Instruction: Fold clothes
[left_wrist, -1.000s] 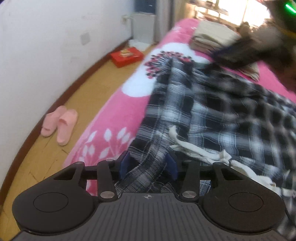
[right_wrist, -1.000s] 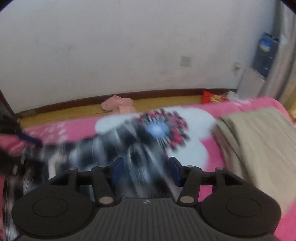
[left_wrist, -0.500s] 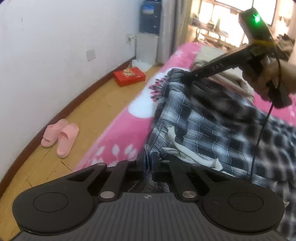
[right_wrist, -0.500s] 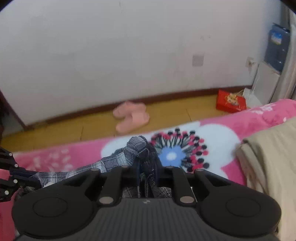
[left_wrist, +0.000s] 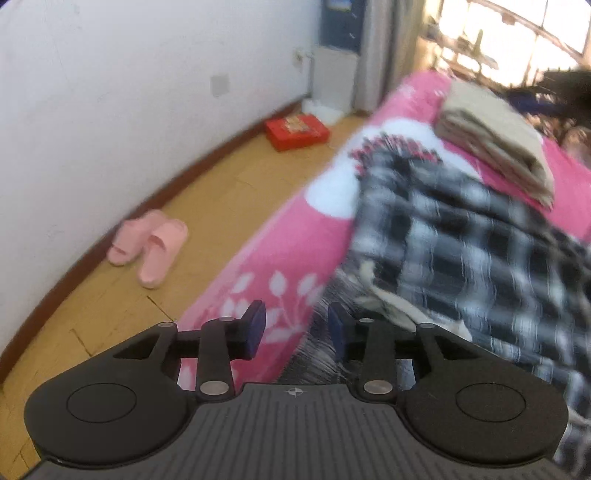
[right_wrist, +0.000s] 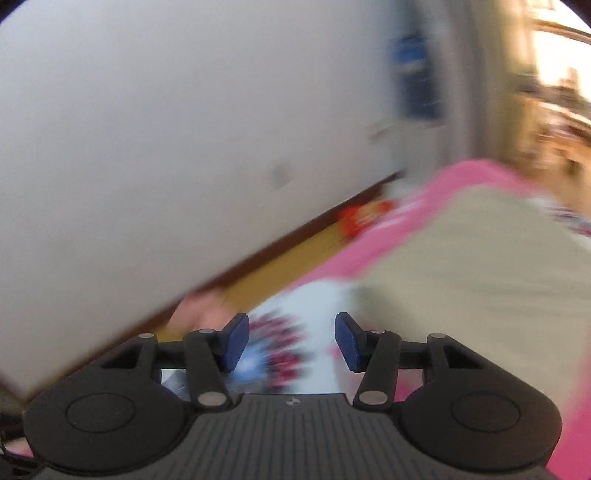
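Black-and-white plaid trousers (left_wrist: 461, 254) with a cream drawstring (left_wrist: 391, 310) lie on the pink flowered bed cover (left_wrist: 295, 236) in the left wrist view, blurred by motion. My left gripper (left_wrist: 296, 330) is open and empty, at the trousers' near left edge over the bed's side. My right gripper (right_wrist: 291, 341) is open and empty, above the flower print (right_wrist: 280, 343) on the bed cover. The right wrist view is heavily blurred and the trousers do not show in it.
A folded beige stack (left_wrist: 495, 136) lies at the far end of the bed; it also shows in the right wrist view (right_wrist: 480, 266). Pink slippers (left_wrist: 151, 247) and a red box (left_wrist: 297, 131) lie on the wooden floor by the white wall.
Both grippers were shut on the plaid trousers half a second ago; both have opened and let go. The trousers have dropped onto the bed. The right gripper has swung away, tilting its view.
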